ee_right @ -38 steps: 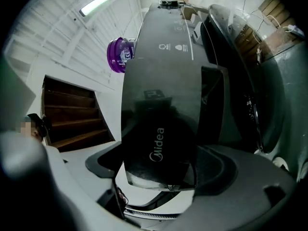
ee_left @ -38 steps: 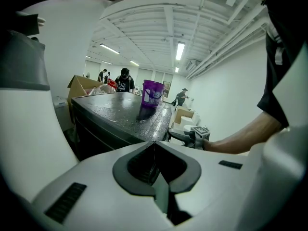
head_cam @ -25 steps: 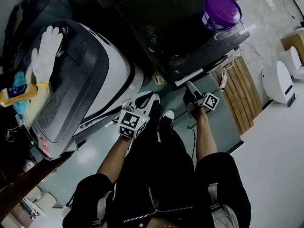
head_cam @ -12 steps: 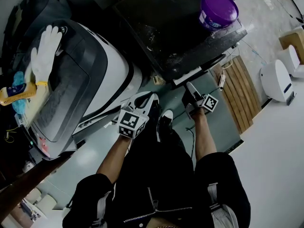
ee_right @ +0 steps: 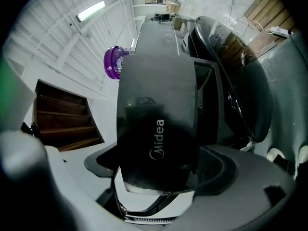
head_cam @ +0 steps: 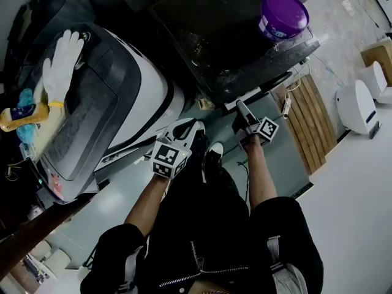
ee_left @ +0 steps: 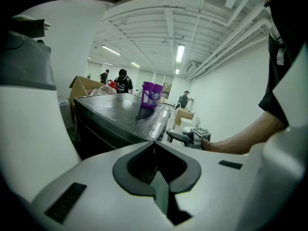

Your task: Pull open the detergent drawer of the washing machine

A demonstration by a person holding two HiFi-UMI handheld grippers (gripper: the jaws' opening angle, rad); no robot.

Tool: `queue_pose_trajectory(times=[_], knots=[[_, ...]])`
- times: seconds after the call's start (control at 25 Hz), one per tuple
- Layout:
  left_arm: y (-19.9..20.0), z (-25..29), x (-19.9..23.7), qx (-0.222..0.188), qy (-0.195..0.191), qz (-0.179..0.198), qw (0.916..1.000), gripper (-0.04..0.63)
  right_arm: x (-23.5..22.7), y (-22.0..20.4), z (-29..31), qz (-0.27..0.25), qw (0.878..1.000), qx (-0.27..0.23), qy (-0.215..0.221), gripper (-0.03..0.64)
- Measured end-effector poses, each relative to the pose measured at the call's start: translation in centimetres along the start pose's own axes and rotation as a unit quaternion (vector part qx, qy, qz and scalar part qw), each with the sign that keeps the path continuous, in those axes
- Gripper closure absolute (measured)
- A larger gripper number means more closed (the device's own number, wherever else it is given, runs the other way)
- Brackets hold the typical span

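The black washing machine [head_cam: 220, 35] stands at the top centre with a purple tub [head_cam: 283, 14] on its lid. My right gripper [head_cam: 241, 108] is at the machine's front edge and points level at it. In the right gripper view the glossy black drawer front [ee_right: 156, 124], printed "Midea", fills the space between the wide jaws of the right gripper [ee_right: 159, 163]. These jaws are opening, and I see no pad pressing on the panel. My left gripper [head_cam: 193, 127] hangs lower left, apart from the machine. Its tips meet on nothing, as the left gripper [ee_left: 154, 142] shows in its own view.
A white and grey top-loading washer [head_cam: 147, 84] stands at the left with a white glove [head_cam: 61, 66] and a yellow bottle [head_cam: 21, 116] on it. At the right lie a wooden pallet [head_cam: 312, 121] and a white appliance [head_cam: 358, 106]. People [ee_left: 123, 82] stand far behind.
My right gripper has edged a little closer to the black machine's front edge. The left gripper has stayed where it was.
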State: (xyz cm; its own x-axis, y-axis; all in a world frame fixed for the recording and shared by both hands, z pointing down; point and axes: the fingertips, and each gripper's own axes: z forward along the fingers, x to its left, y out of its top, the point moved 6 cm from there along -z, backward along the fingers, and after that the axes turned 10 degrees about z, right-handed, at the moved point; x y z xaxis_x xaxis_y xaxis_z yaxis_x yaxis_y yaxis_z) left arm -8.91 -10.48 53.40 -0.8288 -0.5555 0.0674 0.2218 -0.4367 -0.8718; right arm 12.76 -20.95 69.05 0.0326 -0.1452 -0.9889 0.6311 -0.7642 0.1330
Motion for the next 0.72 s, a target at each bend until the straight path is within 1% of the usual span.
queue_pose_trajectory(times=[0.32, 0.72], knots=[[0.1, -0.1, -0.5, -0.001, 0.001, 0.001, 1.0000, 0.574, 0.0, -0.1, -0.5, 0.004, 1.000, -0.006, 0.004, 0.158], [0.2, -0.1, -1.3, -0.004, -0.001, 0.004, 1.0000, 0.574, -0.5, -0.2, -2.7, 0.005, 1.000, -0.006, 0.004, 0.158]])
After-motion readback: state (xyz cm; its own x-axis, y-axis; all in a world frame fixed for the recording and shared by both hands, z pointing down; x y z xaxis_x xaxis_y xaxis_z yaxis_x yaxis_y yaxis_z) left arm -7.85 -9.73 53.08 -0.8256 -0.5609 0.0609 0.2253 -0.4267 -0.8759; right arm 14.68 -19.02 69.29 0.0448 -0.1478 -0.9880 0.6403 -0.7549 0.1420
